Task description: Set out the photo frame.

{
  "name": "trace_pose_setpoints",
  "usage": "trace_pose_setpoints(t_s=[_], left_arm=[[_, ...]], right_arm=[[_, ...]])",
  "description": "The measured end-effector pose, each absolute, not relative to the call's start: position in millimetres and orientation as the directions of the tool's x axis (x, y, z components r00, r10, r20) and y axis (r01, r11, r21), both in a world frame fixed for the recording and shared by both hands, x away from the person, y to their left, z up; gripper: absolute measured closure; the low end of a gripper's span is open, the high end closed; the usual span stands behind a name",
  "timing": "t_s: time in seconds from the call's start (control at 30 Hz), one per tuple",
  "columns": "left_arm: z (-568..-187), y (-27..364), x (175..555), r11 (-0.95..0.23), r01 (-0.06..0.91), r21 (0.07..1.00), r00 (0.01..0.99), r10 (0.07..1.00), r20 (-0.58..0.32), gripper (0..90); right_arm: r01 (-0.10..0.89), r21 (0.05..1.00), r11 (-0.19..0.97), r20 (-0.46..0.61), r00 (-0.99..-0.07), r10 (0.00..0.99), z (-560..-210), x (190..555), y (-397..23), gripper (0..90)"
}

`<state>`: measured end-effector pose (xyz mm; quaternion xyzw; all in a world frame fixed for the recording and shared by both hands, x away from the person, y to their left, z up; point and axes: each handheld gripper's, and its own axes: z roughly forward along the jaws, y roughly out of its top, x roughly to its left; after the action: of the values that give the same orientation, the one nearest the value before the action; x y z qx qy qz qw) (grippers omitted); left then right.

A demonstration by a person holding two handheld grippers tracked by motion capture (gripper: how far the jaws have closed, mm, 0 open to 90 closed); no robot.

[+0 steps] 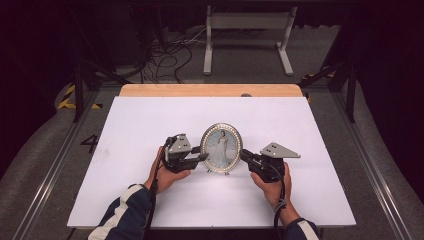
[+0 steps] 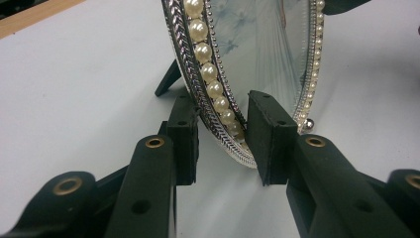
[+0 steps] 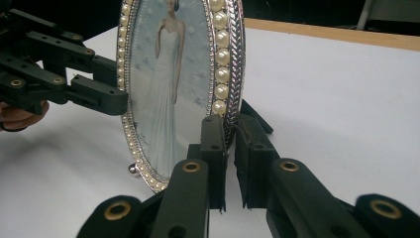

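Silver and pearl trim runs round the oval photo frame [image 1: 221,148], which stands upright near the middle of the white table [image 1: 150,200], its back stand [image 2: 167,78] propped behind it. Nearest the person, the left hand [image 1: 162,175] and the right hand [image 1: 272,185] come up from the table's near edge, each carrying a tool to one side of the frame. The left gripper [image 2: 222,130] straddles the frame's left rim with its jaws partly spread: the back pad lies against the rim, while a sliver of daylight seems to remain at the front pad, so the bite looks loose at best. The right gripper [image 3: 231,148] has its jaws pressed nearly together, pinching the right rim just below the pearls. By my reading the step in hand is securing the frame from both sides before lifting or shifting it. The next move calls for the left jaws to firm up, then both hands moving evenly so the frame stays upright. Beyond the table lie a wooden strip [image 1: 210,90] and a pale stand [image 1: 247,37] on the floor.
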<state>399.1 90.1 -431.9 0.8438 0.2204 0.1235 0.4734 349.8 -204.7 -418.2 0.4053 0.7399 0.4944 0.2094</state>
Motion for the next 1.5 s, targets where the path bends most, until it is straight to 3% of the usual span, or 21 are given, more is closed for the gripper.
trace_pose_setpoints(t_s=[0.87, 1.5], left_arm=[[-434.4, 84.2, 397.4, -0.446, 0.264, 0.855, 0.87, 0.492, -0.012, 66.8], [-432.0, 86.8, 395.5, -0.469, 0.232, 0.852, 0.873, 0.487, 0.03, 66.4]], right_arm=[[0.392, 0.901, 0.186, 0.077, -0.567, 0.82, -418.3, 356.6, -207.5, 82.9], [0.36, 0.896, 0.259, -0.008, -0.571, 0.821, -419.1, 353.5, -204.9, 80.3]])
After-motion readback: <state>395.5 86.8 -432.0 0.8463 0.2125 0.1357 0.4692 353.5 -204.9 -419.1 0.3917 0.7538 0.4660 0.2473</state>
